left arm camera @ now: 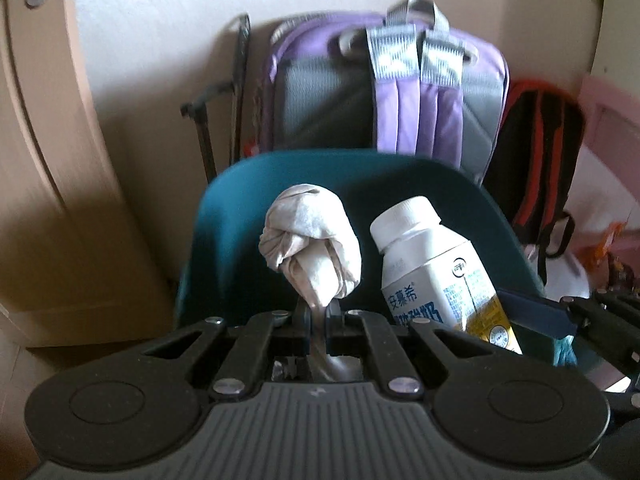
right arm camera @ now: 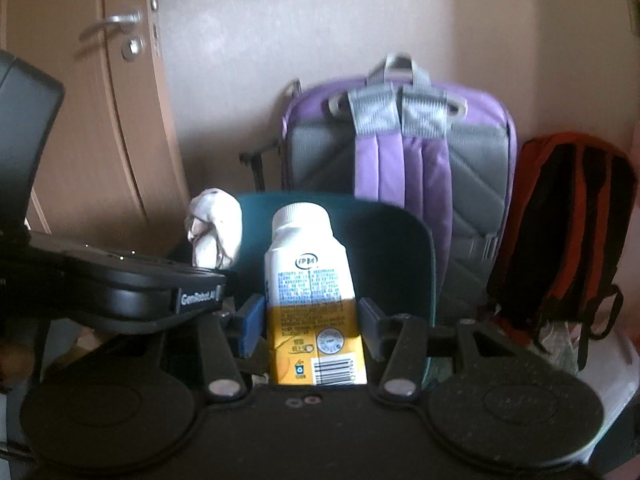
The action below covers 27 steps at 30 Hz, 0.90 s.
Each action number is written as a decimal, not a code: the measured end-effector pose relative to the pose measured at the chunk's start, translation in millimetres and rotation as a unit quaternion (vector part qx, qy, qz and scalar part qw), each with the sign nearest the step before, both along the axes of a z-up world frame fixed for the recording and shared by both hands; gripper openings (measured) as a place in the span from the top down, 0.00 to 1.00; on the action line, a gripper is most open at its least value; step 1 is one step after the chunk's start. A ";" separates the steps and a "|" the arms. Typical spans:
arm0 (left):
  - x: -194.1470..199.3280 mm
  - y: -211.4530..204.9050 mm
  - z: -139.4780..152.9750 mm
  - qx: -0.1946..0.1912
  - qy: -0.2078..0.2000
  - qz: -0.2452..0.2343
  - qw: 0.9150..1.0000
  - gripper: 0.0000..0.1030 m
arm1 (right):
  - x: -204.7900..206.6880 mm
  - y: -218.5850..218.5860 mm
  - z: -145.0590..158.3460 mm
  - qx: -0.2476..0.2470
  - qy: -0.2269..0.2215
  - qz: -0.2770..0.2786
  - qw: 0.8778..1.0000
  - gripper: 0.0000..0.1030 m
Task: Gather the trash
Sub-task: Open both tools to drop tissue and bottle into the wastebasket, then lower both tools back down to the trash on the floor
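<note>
- Far left, a pale wooden door (right arm camera: 100, 128) stands with its silver lever handle (right arm camera: 110, 26) and a round lock below it.
- A thin black folded frame (left arm camera: 208, 132) leans against the cream wall (left arm camera: 180, 20), just left of the bags.
- My left gripper (left arm camera: 316, 312) is pressed together on the tail of a crumpled white tissue wad (left arm camera: 310, 240); the knotted bulk of the wad sticks up above my fingertips, in front of the teal bin.
- From my right-hand camera the same wad (right arm camera: 216, 226) shows at the left edge of the bin, with my left gripper's black body below it.
- The teal bin (left arm camera: 232, 216) sits straight ahead, its curved rim toward me and its far wall rising in front of the purple backpack.
- My right gripper (right arm camera: 312, 324) is half spread and pinching a white and yellow milk carton (right arm camera: 310, 280), one blue pad against each side of its yellow lower part.
- The carton stands upright between my pads, white screw cap on top, barcode facing me, in front of the bin's opening.
- Behind the bin a purple and grey backpack (right arm camera: 400, 152) leans upright against the wall, straps facing out.
- Right of it rests a black and orange backpack (right arm camera: 568, 224), touching the purple one's side.
- Far right is something white and rounded (right arm camera: 616, 376); I cannot tell what it is.
</note>
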<state>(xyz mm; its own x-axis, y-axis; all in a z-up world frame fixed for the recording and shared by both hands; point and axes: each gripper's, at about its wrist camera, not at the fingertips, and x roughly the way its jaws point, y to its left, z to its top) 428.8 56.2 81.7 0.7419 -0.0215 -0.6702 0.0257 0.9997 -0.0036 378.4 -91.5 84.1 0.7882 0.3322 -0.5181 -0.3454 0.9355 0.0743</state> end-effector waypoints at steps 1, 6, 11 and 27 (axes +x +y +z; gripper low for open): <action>2.3 -0.7 -4.4 0.001 0.005 -0.003 1.000 0.94 | 3.4 0.1 -4.3 -0.002 0.011 -0.002 1.000 0.51; 8.6 -0.4 -14.0 -0.012 0.025 -0.003 1.000 0.92 | 8.9 -0.9 -18.7 -0.012 0.035 -0.001 0.999 0.51; 13.7 6.1 -17.0 -0.038 0.037 0.011 0.999 0.68 | 6.5 -1.0 -19.3 -0.028 0.028 0.002 0.999 0.45; -53.7 0.7 28.9 -0.062 0.004 0.015 0.998 0.44 | -42.7 -28.8 13.6 0.008 0.016 -0.010 1.000 0.31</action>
<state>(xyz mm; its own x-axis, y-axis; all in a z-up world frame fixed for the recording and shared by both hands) 375.2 56.9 110.5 0.7374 -0.0821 -0.6704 -0.0054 0.9918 -0.1274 335.7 -120.3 97.6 0.7784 0.3247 -0.5373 -0.3235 0.9409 0.1000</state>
